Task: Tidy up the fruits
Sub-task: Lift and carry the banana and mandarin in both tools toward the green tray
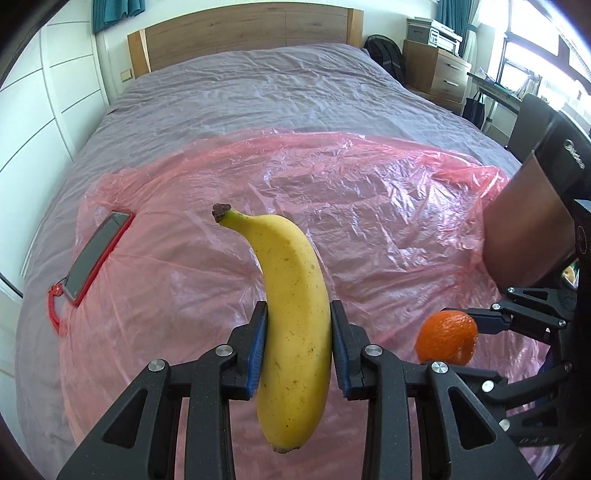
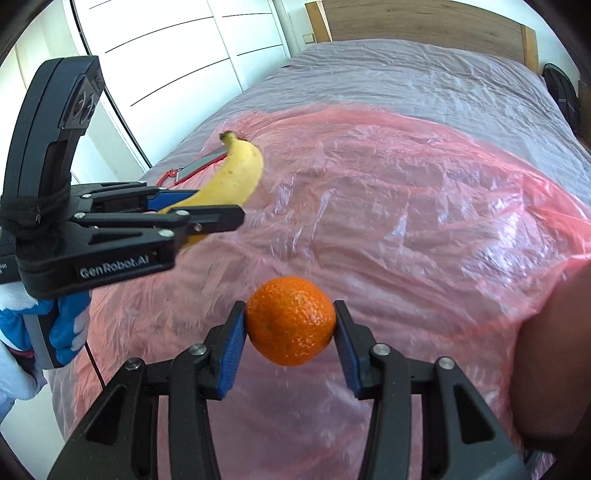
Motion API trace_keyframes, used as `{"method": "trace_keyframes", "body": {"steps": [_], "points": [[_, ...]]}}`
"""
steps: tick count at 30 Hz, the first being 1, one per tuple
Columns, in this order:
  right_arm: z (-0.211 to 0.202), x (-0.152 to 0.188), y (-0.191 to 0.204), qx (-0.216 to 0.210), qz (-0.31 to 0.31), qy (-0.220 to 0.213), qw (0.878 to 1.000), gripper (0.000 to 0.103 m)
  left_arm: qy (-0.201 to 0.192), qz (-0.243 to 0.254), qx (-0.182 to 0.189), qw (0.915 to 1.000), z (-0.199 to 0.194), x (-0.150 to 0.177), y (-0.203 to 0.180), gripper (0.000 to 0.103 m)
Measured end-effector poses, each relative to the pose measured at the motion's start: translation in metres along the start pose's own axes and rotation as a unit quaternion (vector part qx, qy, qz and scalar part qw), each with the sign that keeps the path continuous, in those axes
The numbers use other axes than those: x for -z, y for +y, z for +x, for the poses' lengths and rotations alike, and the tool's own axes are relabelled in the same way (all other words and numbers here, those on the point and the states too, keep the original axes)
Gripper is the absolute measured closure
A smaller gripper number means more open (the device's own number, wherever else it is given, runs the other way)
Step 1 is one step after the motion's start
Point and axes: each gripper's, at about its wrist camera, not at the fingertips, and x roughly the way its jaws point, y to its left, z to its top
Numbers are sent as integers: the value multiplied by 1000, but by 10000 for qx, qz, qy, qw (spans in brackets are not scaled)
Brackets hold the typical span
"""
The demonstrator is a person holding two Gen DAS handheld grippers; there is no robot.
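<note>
A yellow banana [image 1: 293, 314] hangs in the air above the pink plastic sheet [image 1: 332, 192], clamped at its middle by my left gripper [image 1: 298, 314], stem pointing away. The right wrist view shows the same banana [image 2: 236, 173] at upper left, in the left gripper [image 2: 218, 206]. My right gripper [image 2: 291, 317] is shut on an orange [image 2: 291, 320], its blue pads pressing both sides, lifted off the sheet [image 2: 406, 203]. From the left wrist camera, the orange [image 1: 447, 338] and right gripper [image 1: 476, 325] appear at lower right.
A phone in a red case [image 1: 98, 253] lies on the sheet at the left. A brown box-like object [image 1: 528, 236] stands at the right edge of the bed. The grey bedcover [image 1: 258, 85] stretches to a wooden headboard [image 1: 243, 33]. A gloved hand [image 2: 62, 325] holds the left gripper.
</note>
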Motion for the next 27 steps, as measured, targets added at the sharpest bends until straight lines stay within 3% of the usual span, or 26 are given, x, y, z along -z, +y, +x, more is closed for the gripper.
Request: {"method": "trace_keyframes", "body": {"steps": [14,27], "points": [[-83,70,22,34,28,62,10000,26,28,-74,-82,9999,-68,58,-53,75],[-147,122,10,340,386,-49,9987,26,34,96,-70,9999,-116,100,-106,75]]}}
